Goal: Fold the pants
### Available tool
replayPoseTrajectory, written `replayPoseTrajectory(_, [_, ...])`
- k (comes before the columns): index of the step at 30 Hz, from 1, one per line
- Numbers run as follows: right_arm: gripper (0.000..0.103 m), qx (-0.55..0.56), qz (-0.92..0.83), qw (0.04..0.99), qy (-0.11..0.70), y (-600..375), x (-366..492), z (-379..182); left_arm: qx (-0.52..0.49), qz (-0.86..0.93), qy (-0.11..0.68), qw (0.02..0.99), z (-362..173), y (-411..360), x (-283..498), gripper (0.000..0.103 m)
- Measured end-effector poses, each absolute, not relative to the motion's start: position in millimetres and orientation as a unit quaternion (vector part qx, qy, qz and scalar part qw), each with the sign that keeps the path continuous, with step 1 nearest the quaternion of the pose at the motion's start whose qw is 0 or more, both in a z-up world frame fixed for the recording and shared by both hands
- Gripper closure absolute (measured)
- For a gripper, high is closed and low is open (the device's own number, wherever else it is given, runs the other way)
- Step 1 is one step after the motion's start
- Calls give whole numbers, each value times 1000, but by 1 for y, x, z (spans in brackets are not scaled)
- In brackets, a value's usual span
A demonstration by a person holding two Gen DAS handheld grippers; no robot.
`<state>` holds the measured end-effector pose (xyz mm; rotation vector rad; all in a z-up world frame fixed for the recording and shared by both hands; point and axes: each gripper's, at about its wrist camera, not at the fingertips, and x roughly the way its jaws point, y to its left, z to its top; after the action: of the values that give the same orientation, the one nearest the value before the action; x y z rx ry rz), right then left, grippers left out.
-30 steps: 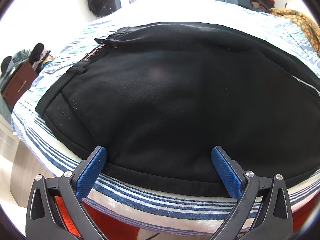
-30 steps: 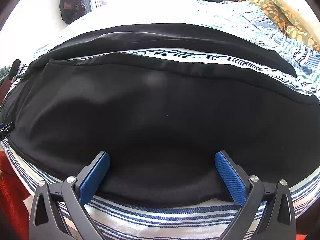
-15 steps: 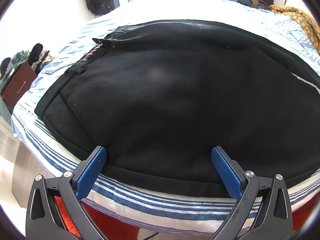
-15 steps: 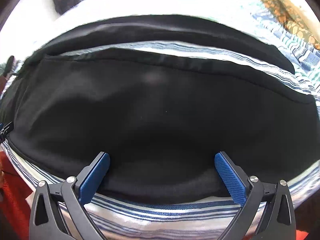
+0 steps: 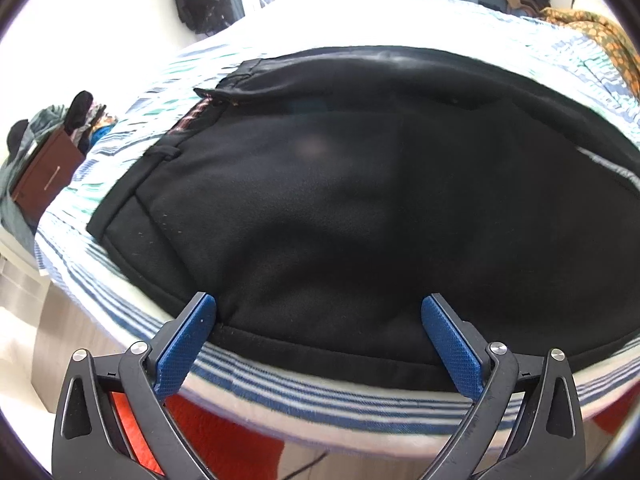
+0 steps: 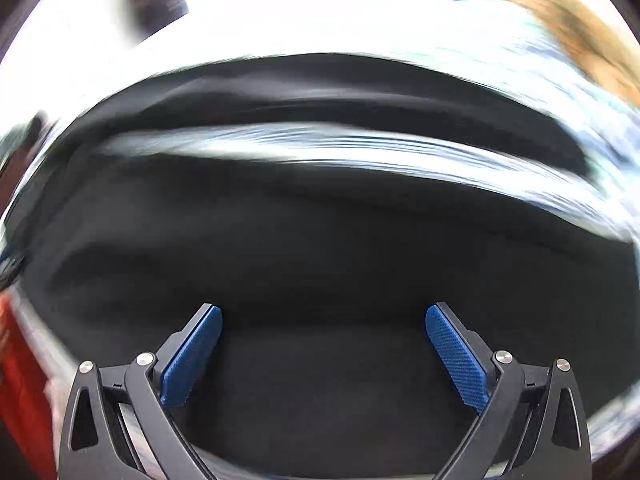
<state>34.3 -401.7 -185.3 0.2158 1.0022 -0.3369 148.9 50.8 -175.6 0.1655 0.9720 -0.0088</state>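
Black fabric pants (image 5: pixel 360 200) are lying spread flat on the blue-and-white striped bedsheet (image 5: pixel 320 400), near edge running along the bed's front. Both the left gripper (image 5: pixel 318 344) and right gripper (image 6: pixel 322 348) are gaping wide, holding nothing, seemingly lining up to pinch that near edge.

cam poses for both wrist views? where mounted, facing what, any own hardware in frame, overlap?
Left wrist: on the left gripper, at the near bed edge, facing across the black pants at their waistband end; open blue fingers show.
Right wrist: on the right gripper, low over the pants, facing across the bed; blurred; open fingers show.
Shared: the pants, striped bedsheet, orange blanket far right.
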Motion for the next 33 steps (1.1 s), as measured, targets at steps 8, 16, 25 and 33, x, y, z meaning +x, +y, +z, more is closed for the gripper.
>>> replayPoseTrajectory(8, [7,203,-260,869,369,-454,-31,-166,37,-91,380,920,-92,-31,219,1])
replayPoseTrajectory(16, [7,159,-176,891,387,-416,6,-118,73,-89,451,885,-207,-52,326,1])
replayPoseTrajectory(25, [5,144,22,883,447,-359,221,-125,68,-90,428,897,-206,-47,318,1])
replayPoseTrajectory(33, [23,104,-123,855,493,-515,190,-172,61,-94,417,902,-211,-50,316,1])
